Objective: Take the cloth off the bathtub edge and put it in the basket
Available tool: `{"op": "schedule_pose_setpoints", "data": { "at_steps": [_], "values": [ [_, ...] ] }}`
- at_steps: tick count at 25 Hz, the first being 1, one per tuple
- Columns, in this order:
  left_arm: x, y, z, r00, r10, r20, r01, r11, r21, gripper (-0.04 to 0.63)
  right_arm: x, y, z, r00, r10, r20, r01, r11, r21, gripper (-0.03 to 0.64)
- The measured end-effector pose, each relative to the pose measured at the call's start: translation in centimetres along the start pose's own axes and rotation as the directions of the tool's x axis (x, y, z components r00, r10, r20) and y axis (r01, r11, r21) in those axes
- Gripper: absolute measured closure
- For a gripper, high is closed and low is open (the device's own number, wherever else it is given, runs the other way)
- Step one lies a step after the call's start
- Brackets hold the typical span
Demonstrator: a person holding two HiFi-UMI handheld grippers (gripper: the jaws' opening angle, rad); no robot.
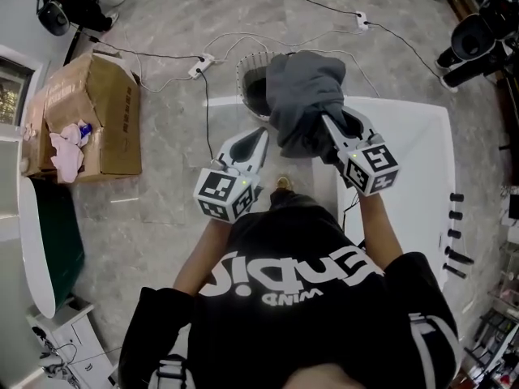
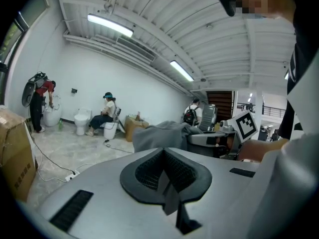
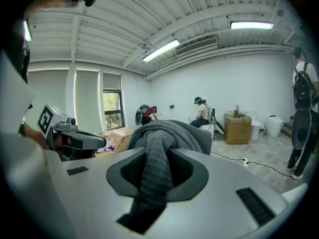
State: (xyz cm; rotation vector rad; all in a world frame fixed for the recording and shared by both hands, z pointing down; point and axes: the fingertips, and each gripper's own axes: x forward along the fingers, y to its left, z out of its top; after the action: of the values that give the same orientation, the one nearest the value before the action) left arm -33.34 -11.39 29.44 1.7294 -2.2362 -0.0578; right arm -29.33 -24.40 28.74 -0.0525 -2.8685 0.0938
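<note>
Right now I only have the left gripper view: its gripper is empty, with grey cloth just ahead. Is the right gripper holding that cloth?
Observer: Yes. In the right gripper view the cloth runs between the jaws of the right gripper, which are clamped on it.
Operator: And the basket? I can't see it.
Observer: The head view shows the basket on the floor, just beyond the left gripper. The hanging cloth covers its right side.

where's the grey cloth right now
Head view, upper centre: the grey cloth hangs from the right tongs, over the right side of the basket.
</note>
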Motion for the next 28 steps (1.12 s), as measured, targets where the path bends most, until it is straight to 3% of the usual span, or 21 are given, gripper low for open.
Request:
{"op": "schedule_pose_setpoints", "data": {
  "at_steps": [13,28],
  "values": [
    [7.9,5.3,1.7,0.998,0.056,-0.009,-0.056,0.998,-0.026,0.583,7.2,-6.5,1.5,0.999,0.050,-0.011,-0.050,0.999,0.006,0.532],
    [15.3,15.3,3.8,0.999,0.031,-0.030,-0.033,0.998,-0.048,0.583,18.4,-10.6,2.6,0.998,0.048,-0.051,-0.047,0.998,0.029,0.532]
  ]
}}
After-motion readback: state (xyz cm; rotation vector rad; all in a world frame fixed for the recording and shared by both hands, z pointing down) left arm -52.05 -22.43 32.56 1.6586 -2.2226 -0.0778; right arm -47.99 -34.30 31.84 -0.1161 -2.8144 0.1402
